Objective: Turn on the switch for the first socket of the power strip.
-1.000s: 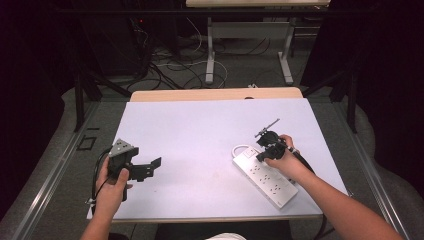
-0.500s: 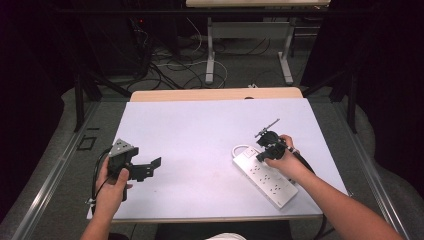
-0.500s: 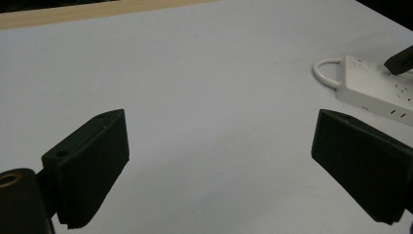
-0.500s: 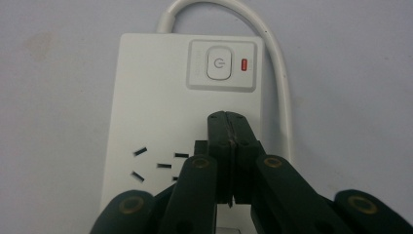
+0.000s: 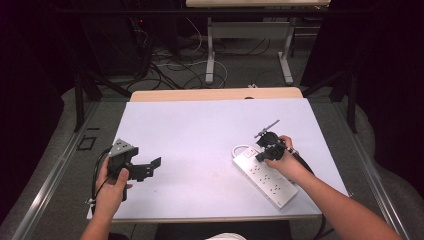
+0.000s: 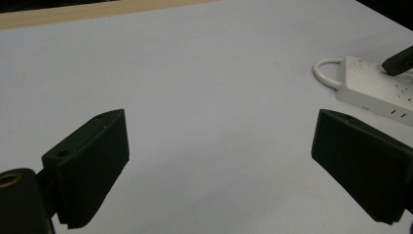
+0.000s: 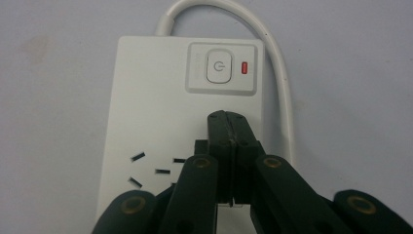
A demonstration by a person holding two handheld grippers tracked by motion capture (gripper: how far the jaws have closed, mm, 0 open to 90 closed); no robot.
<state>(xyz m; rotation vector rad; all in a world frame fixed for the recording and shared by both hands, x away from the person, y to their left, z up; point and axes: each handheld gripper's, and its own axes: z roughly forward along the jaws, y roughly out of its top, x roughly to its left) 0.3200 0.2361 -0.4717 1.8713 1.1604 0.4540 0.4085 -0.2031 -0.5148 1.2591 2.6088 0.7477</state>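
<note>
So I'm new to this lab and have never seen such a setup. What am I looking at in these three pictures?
A person sits at a white table holding a hand-held two-jaw gripper in each hand. One picture looks down from above; the other two come from cameras riding on the grippers. The left gripper hovers over bare table, jaws wide apart, holding nothing. The right gripper has its jaws shut with nothing between them, tips over a white power strip just below its power button, whose red light glows.

Left gripper [image 5: 150,169] level with jaws wide apart; right gripper [image 7: 229,119] angled down, jaws together.
</note>
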